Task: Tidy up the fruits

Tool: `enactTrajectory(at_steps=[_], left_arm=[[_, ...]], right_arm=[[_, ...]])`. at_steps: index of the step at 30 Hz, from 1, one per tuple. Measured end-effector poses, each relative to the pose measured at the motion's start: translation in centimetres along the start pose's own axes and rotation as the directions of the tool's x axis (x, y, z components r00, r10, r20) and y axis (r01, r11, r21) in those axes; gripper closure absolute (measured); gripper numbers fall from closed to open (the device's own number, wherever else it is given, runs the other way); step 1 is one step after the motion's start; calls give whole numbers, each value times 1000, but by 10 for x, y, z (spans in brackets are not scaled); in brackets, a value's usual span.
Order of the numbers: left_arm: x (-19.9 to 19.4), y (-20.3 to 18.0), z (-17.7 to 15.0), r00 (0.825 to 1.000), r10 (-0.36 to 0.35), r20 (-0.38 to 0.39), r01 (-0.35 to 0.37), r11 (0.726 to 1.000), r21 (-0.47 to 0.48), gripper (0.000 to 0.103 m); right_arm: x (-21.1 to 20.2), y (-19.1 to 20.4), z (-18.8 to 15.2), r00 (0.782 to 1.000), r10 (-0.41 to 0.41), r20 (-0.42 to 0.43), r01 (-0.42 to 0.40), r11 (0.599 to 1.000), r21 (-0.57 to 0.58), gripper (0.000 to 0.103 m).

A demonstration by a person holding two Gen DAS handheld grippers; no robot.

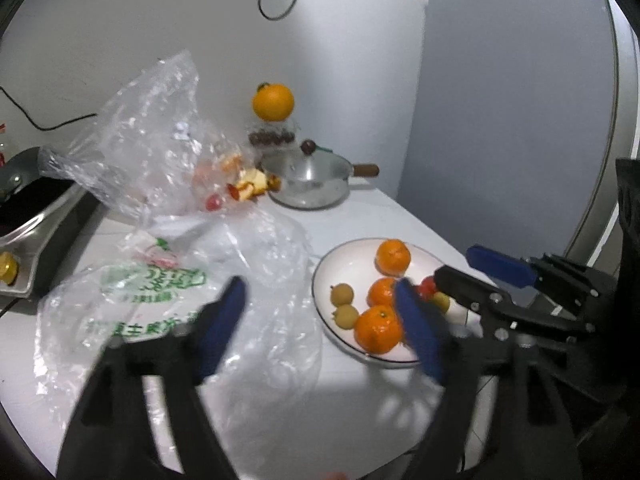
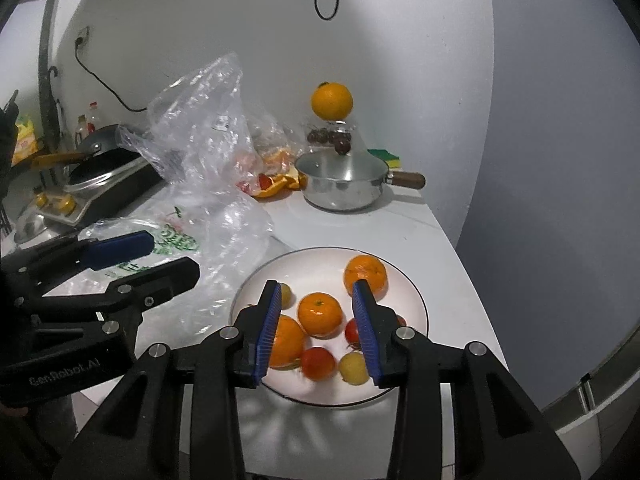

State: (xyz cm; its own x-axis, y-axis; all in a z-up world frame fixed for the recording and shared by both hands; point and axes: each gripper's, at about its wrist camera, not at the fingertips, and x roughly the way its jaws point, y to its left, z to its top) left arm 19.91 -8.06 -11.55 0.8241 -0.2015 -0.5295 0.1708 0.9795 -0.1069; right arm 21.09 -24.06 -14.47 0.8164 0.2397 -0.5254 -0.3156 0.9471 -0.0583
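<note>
Fruit mostly plated: mandarins (image 2: 320, 313), tomatoes and small yellow fruits lie on the plate (image 2: 416, 300), between and just beyond the right gripper (image 2: 318, 330) fingers, spread wide, empty. Left gripper (image 1: 320, 320) likewise wide, empty, over plastic bags (image 1: 168, 280). Judged remaining: fruit in bags beyond. Legible: "GenRobot.AI"; green bag print unreadable.

"GenRobot.AI" – white lettering on left claw (image 2: 168, 256) body

White counter (image 2: 360, 228) — plate (image 2: 416, 300), steel pot (image 2: 340, 184), plastic bags (image 2: 224, 232), stove (image 2: 100, 184).
</note>
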Motion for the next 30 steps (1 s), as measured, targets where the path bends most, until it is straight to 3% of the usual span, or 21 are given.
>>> enactTrajectory(at_steps=[9,12,17,26,30], left_arm=[[-47,17,-3,998,13,66,-11,1000,-19,19],[-64,22,-3,995,33,91,-30,999,-27,8],[-93,27,-4,988,64,139,-60,998,-33,7],[-142,39,-5,970,122,208,-115,992,-42,7],[-165,44,-6,954,167,249,-161,986,-46,7]], right_arm=[[-32,23,6,998,-21,51,22,999,-32,64],[-44,28,7,997,-27,69,29,999,-40,64],[-65,39,10,994,-31,106,37,998,-54,64],[-106,64,18,981,-19,192,36,996,-86,64],[-121,73,22,973,-15,230,39,994,-99,64]])
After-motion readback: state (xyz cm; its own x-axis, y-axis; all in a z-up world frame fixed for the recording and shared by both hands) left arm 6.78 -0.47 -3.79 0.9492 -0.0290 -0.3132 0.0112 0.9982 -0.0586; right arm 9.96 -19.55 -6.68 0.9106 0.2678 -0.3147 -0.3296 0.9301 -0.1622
